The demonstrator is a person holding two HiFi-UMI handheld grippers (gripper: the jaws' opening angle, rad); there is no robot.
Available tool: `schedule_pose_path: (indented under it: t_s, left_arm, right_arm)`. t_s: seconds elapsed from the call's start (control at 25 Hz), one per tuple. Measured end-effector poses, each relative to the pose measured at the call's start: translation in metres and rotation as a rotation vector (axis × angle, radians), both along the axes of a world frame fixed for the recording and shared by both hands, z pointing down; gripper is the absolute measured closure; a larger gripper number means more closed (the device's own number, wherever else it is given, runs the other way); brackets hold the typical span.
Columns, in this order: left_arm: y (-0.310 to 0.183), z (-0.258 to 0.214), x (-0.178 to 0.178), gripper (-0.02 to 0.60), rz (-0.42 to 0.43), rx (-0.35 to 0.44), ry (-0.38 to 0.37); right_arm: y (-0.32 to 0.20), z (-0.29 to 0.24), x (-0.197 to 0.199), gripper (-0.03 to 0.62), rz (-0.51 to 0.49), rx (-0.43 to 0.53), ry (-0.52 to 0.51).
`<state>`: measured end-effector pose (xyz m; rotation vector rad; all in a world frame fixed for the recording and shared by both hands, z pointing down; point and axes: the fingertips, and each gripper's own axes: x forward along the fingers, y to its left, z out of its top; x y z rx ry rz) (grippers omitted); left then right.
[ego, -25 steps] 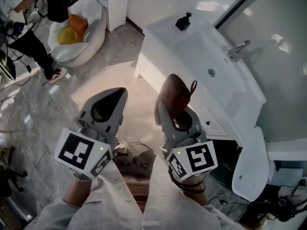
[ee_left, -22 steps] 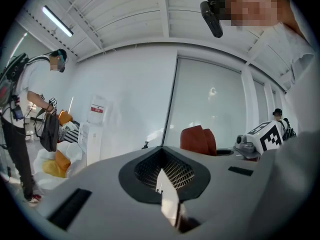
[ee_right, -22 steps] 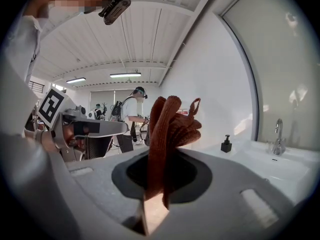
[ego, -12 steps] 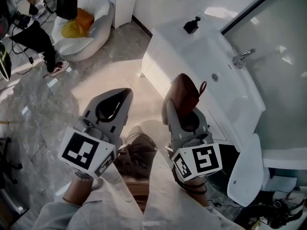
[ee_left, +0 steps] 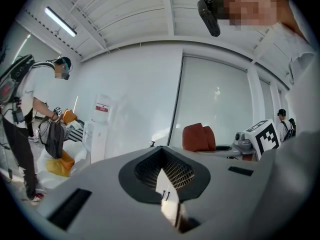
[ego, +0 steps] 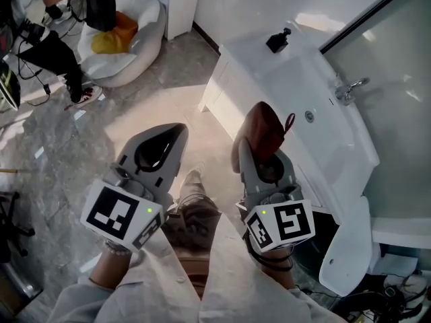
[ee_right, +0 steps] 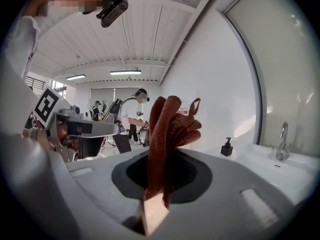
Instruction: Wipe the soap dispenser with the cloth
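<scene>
A black soap dispenser (ego: 278,40) stands on the far end of the white washbasin counter (ego: 294,88); the right gripper view shows the dispenser (ee_right: 227,147) small, right of the jaws. My right gripper (ego: 258,143) is shut on a reddish-brown cloth (ego: 263,130), which sticks up bunched from the jaws (ee_right: 167,129). It hangs in front of the counter, well short of the dispenser. My left gripper (ego: 161,140) is shut with nothing in it, over the floor to the left; in its own view the jaws (ee_left: 167,196) meet.
A chrome tap (ego: 350,89) and drain (ego: 309,116) sit on the basin; a toilet lid (ego: 347,249) is at lower right. A white beanbag (ego: 121,32) with an orange item and a person (ego: 47,42) are at far left. Grey marble floor (ego: 81,140) lies below.
The view has shifted so the counter and dispenser sit further right and a little lower. Both grippers hold the same pose; the cloth stays gripped.
</scene>
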<state>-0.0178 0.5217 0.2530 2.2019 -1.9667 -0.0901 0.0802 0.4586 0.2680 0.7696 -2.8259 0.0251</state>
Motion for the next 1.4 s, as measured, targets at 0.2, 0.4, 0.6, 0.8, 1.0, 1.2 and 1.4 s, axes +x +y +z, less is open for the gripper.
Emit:
schedule_pose_path:
  t_s: [0.2, 0.4, 0.6, 0.8, 1.0, 1.2, 1.4]
  left_arm:
    - [-0.034, 0.006, -0.009, 0.578, -0.008, -0.017, 0.012]
    - [-0.073, 0.009, -0.019, 0.578, -0.006, -0.022, 0.016]
    - [-0.115, 0.009, -0.026, 0.578, 0.008, -0.039, 0.014]
    - [-0.167, 0.005, -0.032, 0.577, 0.017, -0.057, 0.012]
    - [-0.216, 0.002, -0.041, 0.578, 0.015, -0.064, 0.008]
    - [-0.259, 0.002, -0.037, 0.577, 0.031, -0.060, 0.003]
    - [-0.290, -0.003, -0.029, 0.578, 0.048, -0.047, -0.009]
  right_arm:
    - [-0.038, 0.003, -0.012, 0.539, -0.004, -0.006, -0.004]
    - [-0.077, 0.006, -0.022, 0.539, -0.002, -0.012, -0.002]
    - [-0.118, 0.006, -0.029, 0.539, 0.004, -0.016, -0.001]
    - [-0.166, 0.005, -0.034, 0.539, -0.008, -0.010, 0.017]
    - [-0.215, 0.001, -0.037, 0.539, 0.002, -0.009, 0.014]
    - [-0.257, 0.000, -0.032, 0.539, 0.020, -0.014, 0.009]
    - [-0.285, 0.002, -0.022, 0.539, 0.032, -0.012, 0.016]
